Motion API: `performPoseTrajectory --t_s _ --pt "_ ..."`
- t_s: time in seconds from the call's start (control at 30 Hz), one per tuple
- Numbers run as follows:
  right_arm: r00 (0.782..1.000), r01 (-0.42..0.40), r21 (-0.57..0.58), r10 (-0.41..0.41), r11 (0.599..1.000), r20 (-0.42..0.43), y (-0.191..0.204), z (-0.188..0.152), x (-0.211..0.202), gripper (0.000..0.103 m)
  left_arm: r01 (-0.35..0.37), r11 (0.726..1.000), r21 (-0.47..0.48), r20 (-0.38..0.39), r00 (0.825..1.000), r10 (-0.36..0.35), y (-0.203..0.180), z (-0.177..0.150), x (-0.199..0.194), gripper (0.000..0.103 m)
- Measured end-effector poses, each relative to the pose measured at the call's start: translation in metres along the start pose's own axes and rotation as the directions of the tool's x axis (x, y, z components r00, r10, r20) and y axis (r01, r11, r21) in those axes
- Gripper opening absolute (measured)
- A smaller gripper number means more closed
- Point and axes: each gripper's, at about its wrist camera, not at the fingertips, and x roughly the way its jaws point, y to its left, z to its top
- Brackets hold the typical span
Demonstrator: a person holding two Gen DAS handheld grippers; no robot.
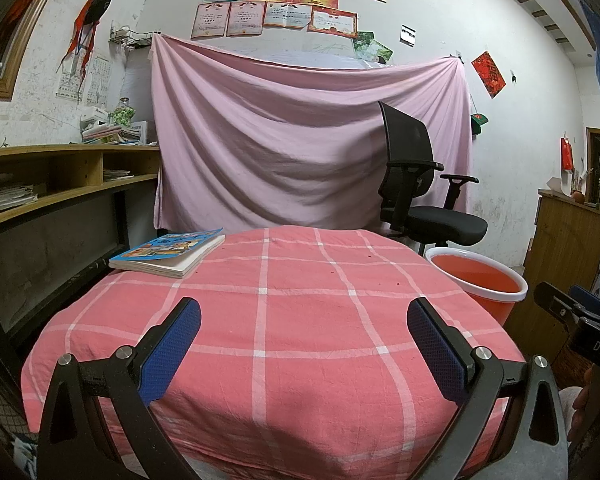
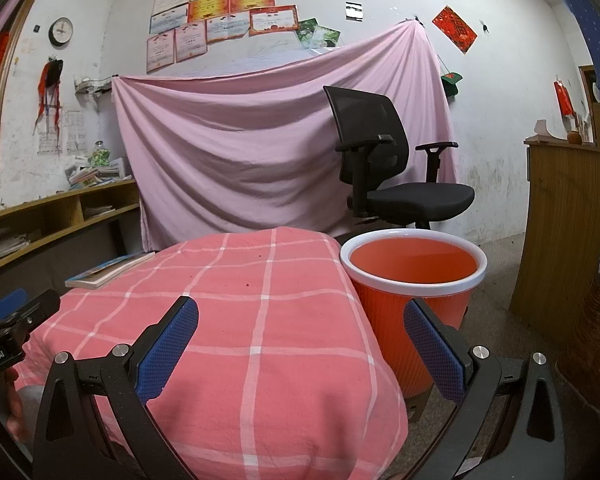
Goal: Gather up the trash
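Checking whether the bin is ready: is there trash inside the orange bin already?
No, the orange bin shows only its bare orange inside, as far as the right wrist view reaches.

Left tongs (image 1: 304, 322) and right tongs (image 2: 301, 320) held level, side by side, jaws spread wide, nothing between the blue pads.

Two matching handheld units, black frames all around. Left gripper (image 1: 304, 312): chunky black fingers faced with blue dimpled pads (image 1: 170, 354), triangular cut-outs in the arms, round silver screws at the joints. Right gripper (image 2: 300, 312): same build, same blue textured pads (image 2: 434, 354), same silver screws. From the left camera, at 3 o'clock, the other unit's black body with white "DAS" lettering and a bit of bare skin under it. From the right camera, at 9 o'clock, white lettering ending "Robot.AI".
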Motion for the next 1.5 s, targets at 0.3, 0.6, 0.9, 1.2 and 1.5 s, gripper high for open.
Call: performPoseTrajectory --t_s 0.3,0.6,0.9,1.2,1.5 --pt "1.0 0.0 0.0 0.0 1.0 -0.001 0.0003 0.0003 -0.0003 0.103 0.0 1.0 -0.001 0.0 1.0 0.0 0.0006 0.0001 -0.0002 0.101" --pt "1.0 0.001 0.002 -0.001 1.0 -0.002 0.001 0.001 -0.0008 0.103 0.0 1.0 0.0 -0.001 1.0 0.0 0.0001 0.0002 -0.0002 0.101" --pt "1.0 0.001 0.003 -0.001 1.0 -0.003 0.0011 0.0018 -0.0008 0.103 0.0 1.0 -0.001 0.0 1.0 0.0 -0.0006 0.0001 -0.0001 0.101" --pt "1.0 0.003 0.005 -0.003 1.0 -0.007 0.0044 0.0 -0.0035 0.103 -0.001 1.0 -0.001 0.0 1.0 0.001 -0.0007 0.0002 -0.0004 0.101" --pt "1.0 0.003 0.005 -0.003 1.0 -0.008 0.0042 0.0009 -0.003 0.103 0.001 1.0 -0.001 -0.001 1.0 -0.001 -0.0018 0.0 -0.0002 0.101"
